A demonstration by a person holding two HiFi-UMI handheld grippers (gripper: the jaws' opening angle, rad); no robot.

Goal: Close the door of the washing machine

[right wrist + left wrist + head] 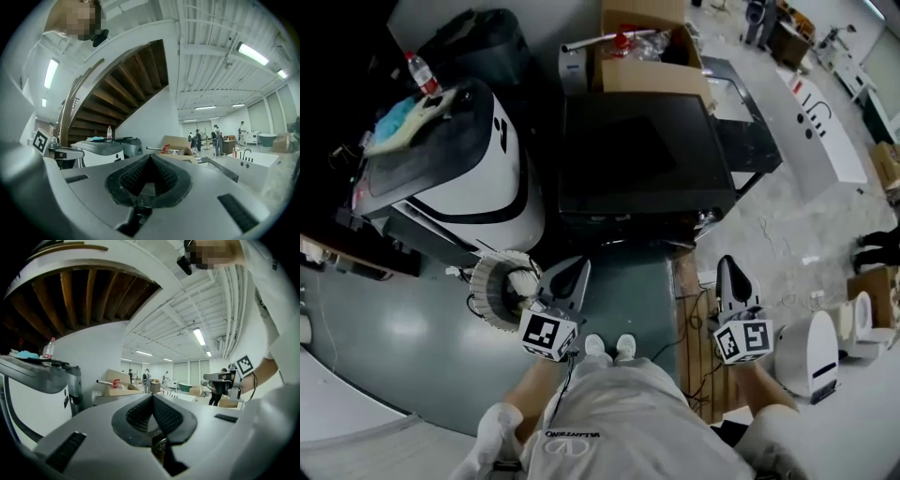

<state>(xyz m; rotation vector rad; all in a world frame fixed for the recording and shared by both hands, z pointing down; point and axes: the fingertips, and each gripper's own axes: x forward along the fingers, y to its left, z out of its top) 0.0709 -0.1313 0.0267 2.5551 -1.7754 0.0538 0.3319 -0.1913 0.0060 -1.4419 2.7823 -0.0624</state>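
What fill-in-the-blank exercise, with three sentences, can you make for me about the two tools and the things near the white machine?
1. The jaws of the left tool and the right tool are both ____, with nothing between them.
2. The bottle on top of the white machine has a ____ cap.
3. The cardboard box is ____ at its top.
Missing words: shut, red, open.

An open brown cardboard box [652,75] sits just beyond a black square-topped cabinet [642,155]. A clear plastic bottle with a red cap [420,73] stands beside a crumpled light-blue cloth [394,120]. A coiled white ribbed hose [492,300] lies on the grey-green floor [412,328].
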